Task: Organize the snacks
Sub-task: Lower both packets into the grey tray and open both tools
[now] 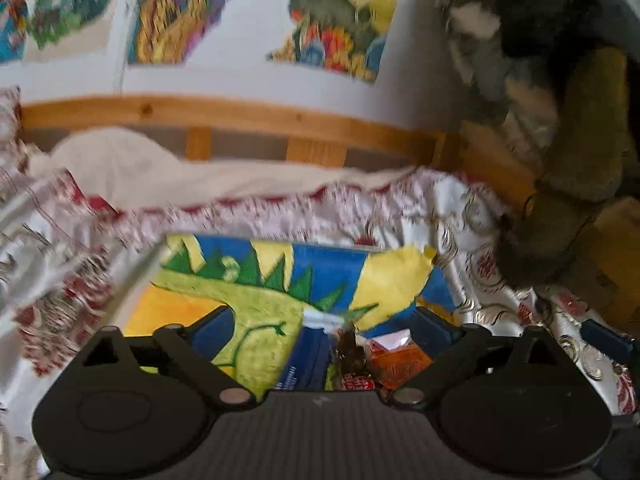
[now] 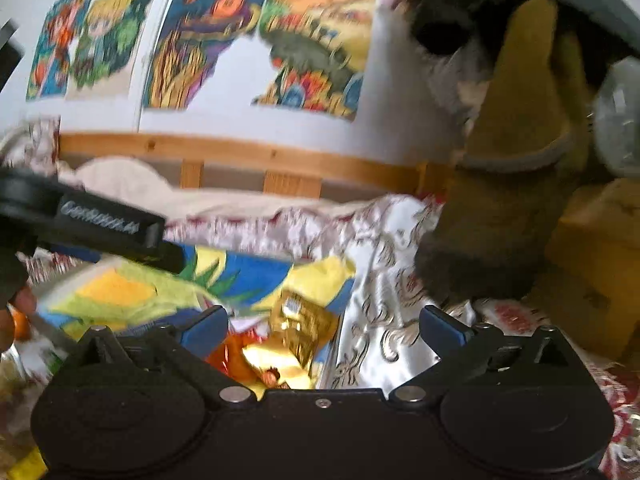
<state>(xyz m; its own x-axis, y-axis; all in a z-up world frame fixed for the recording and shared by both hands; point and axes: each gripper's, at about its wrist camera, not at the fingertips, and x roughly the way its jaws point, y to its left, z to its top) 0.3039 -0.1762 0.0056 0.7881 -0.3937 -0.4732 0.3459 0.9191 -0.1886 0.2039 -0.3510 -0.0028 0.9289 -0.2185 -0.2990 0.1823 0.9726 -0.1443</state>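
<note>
My left hand-held gripper (image 1: 322, 328) stands wide, its blue fingers (image 1: 212, 326) far apart with nothing pressed between them. Below the gap lie snack packets: a dark blue packet (image 1: 306, 360), a brown wrapper (image 1: 350, 350) and an orange packet (image 1: 400, 364), all resting on a dinosaur picture box (image 1: 256, 280) painted in blue, yellow and green. My right hand-held gripper (image 2: 322, 326) is just as wide and holds nothing.

Only the right wrist view shows a shiny gold packet (image 2: 304, 324) and a yellow-orange wrapper (image 2: 272, 364) near that box's edge. It also catches my left hand-held gripper's black body (image 2: 100, 224) coming in from the left above the box, and fingers (image 2: 24, 304) of my hand at the left edge. The left wrist view alone shows the dark blue packet.

Both pictures are smeared. I cannot read any packet's print, and the gripper bodies cover the lower parts of the snacks. Whether the box has walls I cannot tell.

Everything lies on a bed with a white, red and gold patterned bedspread (image 1: 472, 240). A cream sheet (image 1: 132, 168) is bunched against a wooden bed rail (image 1: 248, 114). Bright mosaic pictures (image 2: 188, 48) hang on the white wall, and dark and olive plush toys (image 2: 516, 120) are piled at the right.
</note>
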